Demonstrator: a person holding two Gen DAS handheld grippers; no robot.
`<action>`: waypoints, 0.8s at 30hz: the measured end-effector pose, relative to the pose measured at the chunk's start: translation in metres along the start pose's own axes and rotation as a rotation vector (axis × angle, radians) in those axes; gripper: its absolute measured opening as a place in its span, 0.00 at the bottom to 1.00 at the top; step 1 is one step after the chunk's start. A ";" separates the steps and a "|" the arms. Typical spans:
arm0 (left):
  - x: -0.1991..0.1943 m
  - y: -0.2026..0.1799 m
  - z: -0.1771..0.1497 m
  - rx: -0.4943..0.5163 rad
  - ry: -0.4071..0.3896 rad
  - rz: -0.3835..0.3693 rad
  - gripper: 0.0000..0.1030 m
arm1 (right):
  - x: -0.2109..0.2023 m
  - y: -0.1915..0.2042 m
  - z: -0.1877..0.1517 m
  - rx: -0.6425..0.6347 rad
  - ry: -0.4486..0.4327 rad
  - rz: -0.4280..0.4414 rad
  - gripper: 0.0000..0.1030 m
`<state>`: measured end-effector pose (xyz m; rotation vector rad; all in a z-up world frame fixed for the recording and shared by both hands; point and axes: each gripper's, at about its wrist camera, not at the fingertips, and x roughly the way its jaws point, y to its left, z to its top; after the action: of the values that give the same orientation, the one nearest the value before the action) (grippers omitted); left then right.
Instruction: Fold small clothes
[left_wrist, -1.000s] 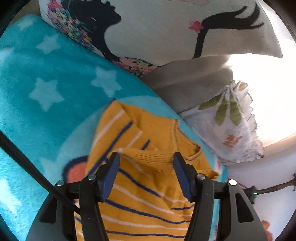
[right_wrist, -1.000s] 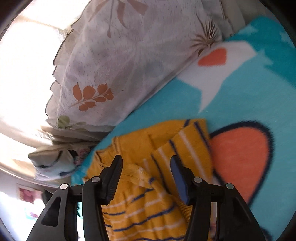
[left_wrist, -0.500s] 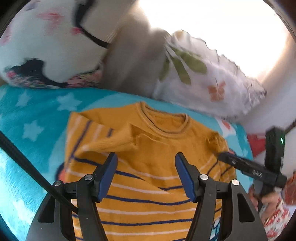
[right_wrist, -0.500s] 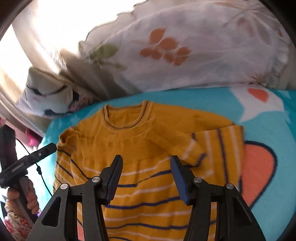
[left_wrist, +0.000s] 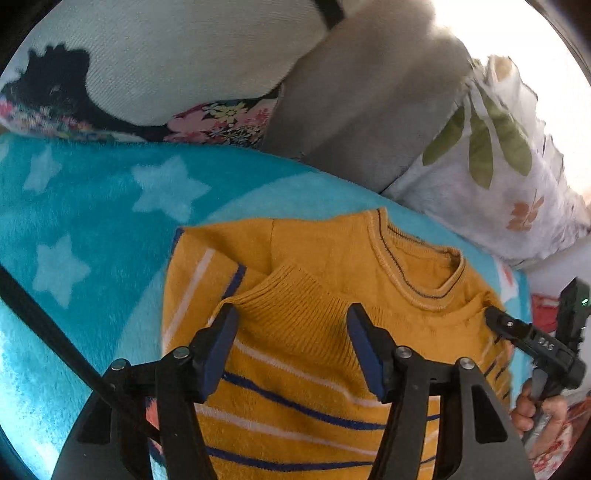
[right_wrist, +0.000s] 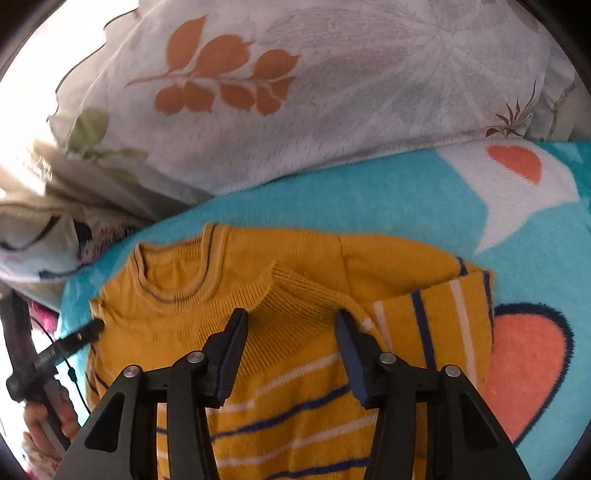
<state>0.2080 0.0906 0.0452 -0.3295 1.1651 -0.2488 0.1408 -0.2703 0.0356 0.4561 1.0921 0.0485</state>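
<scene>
A small mustard-yellow knit sweater (left_wrist: 325, 258) with navy and white stripes lies neck-up on a turquoise blanket (left_wrist: 92, 206). Both sleeves are folded in across the chest. My left gripper (left_wrist: 291, 332) is open and empty, its jaws either side of the left sleeve's ribbed cuff (left_wrist: 295, 295). In the right wrist view the sweater (right_wrist: 295, 258) shows again; my right gripper (right_wrist: 291, 328) is open and empty, astride the right sleeve's ribbed cuff (right_wrist: 303, 291). The right gripper also shows at the sweater's right shoulder in the left wrist view (left_wrist: 532, 343).
Pillows line the far side: a white one with a black and floral print (left_wrist: 166, 62), a grey cushion (left_wrist: 369, 110), and a leaf-print one (right_wrist: 295, 92). The blanket has stars and an orange heart (right_wrist: 528, 373). The other hand-held gripper (right_wrist: 55, 354) is at the left.
Both grippers came closer over the folded sleeve cuffs after pulling back and swinging to face the sweater squarely. Both stayed open.
</scene>
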 end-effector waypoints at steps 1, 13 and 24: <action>-0.003 0.007 0.002 -0.042 0.003 -0.029 0.58 | -0.003 -0.001 0.002 0.010 -0.003 0.003 0.50; -0.088 0.069 -0.042 -0.209 -0.076 -0.004 0.65 | -0.065 -0.054 -0.021 0.064 -0.062 -0.066 0.59; -0.076 0.077 -0.133 -0.245 -0.018 -0.108 0.66 | -0.108 -0.094 -0.134 0.110 0.025 0.106 0.65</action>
<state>0.0574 0.1725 0.0336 -0.6100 1.1639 -0.1963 -0.0423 -0.3385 0.0404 0.6128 1.0984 0.0878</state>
